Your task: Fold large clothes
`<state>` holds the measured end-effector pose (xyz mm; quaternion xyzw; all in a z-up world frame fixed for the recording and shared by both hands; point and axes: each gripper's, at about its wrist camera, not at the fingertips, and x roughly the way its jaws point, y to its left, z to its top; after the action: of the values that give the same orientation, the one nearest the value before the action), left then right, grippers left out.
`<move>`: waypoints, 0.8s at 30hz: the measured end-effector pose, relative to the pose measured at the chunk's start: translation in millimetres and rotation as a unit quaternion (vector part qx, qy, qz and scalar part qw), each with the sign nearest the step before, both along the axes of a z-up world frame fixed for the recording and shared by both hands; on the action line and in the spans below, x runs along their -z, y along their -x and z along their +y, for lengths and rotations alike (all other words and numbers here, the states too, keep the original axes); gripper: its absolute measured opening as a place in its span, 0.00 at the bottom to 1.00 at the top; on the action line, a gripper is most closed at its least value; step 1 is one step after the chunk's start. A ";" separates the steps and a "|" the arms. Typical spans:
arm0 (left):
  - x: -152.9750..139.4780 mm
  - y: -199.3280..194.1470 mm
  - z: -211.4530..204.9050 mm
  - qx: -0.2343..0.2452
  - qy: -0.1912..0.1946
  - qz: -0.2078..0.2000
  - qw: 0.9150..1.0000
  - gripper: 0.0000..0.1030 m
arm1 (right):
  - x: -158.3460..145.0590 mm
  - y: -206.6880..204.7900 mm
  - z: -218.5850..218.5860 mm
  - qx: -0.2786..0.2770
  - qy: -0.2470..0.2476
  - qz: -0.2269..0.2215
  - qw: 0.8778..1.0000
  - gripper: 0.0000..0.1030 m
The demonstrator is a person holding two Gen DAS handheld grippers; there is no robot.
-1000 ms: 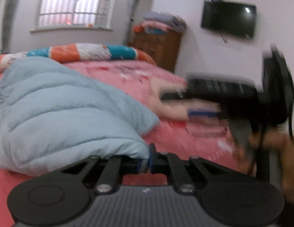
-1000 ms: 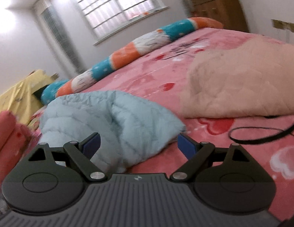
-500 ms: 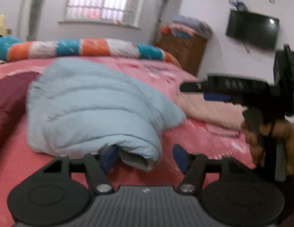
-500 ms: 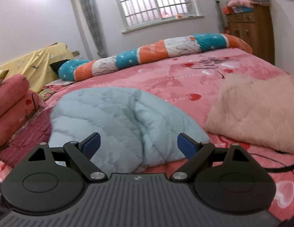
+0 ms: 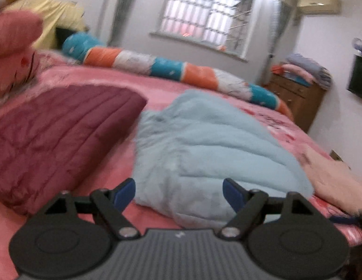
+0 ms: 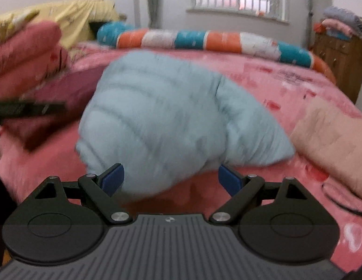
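A light blue quilted jacket (image 5: 204,144) (image 6: 162,112) lies folded in a puffy bundle on the pink bed (image 5: 106,163). My left gripper (image 5: 179,192) faces its near edge with its jaws opening; the cloth lies just beyond the blue pads (image 5: 125,192), and they do not press on it. In the right wrist view, my right gripper (image 6: 170,179) stands open in front of the bundle's lower edge, with nothing gripped. The left gripper shows as a dark blurred bar (image 6: 29,109) at the left of that view.
A maroon quilted garment (image 5: 55,135) lies left of the jacket, a peach one (image 6: 332,144) to its right. A striped bolster (image 6: 204,40) runs along the far side of the bed. A black cord (image 6: 339,198) loops on the bed. A wooden dresser (image 5: 297,102) stands at the right.
My left gripper was shut on the jacket's edge, then let go and opened wide. Both views have swung leftwards across the bed and levelled out. The right gripper stayed open.
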<state>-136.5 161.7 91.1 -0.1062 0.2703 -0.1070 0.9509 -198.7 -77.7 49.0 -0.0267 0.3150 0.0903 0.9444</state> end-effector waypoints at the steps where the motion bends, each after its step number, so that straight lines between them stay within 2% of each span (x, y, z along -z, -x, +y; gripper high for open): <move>1: 4.2 -9.8 3.0 -0.008 0.006 0.009 1.000 0.79 | 5.8 -0.7 2.5 -0.005 0.004 0.011 1.000 1.00; 4: 14.8 -37.0 10.5 -0.017 0.011 0.017 1.000 0.79 | 22.0 -7.4 9.4 -0.017 0.014 0.048 0.999 1.00; 9: 38.0 -74.0 18.1 -0.011 0.059 0.038 0.997 0.79 | 38.5 -16.5 11.4 -0.035 0.017 0.076 0.996 1.00; 14: 56.3 -97.8 9.7 0.024 0.086 0.052 0.995 0.79 | 53.7 -37.6 4.0 -0.029 -0.024 0.077 0.996 1.00; 17: 66.1 -110.0 7.1 0.043 0.109 0.077 0.990 0.79 | 61.0 -42.8 1.6 -0.033 -0.056 0.080 0.995 1.00; 22: 72.6 -111.9 1.5 0.045 0.125 0.087 0.987 0.78 | 65.2 -52.5 3.6 -0.037 -0.062 0.071 0.995 1.00; 23: 73.6 -112.7 -0.1 0.046 0.128 0.090 0.987 0.76 | 65.8 -55.0 2.6 -0.034 -0.065 0.070 0.995 1.00; 24: 74.8 -113.0 -0.7 0.046 0.135 0.092 0.986 0.68 | 67.8 -59.6 -0.3 -0.028 -0.069 0.068 0.995 1.00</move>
<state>-23.5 160.9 16.2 -0.2303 0.3439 -0.1760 0.8931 -139.0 -78.0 -18.7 0.0361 0.3711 0.1394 0.9174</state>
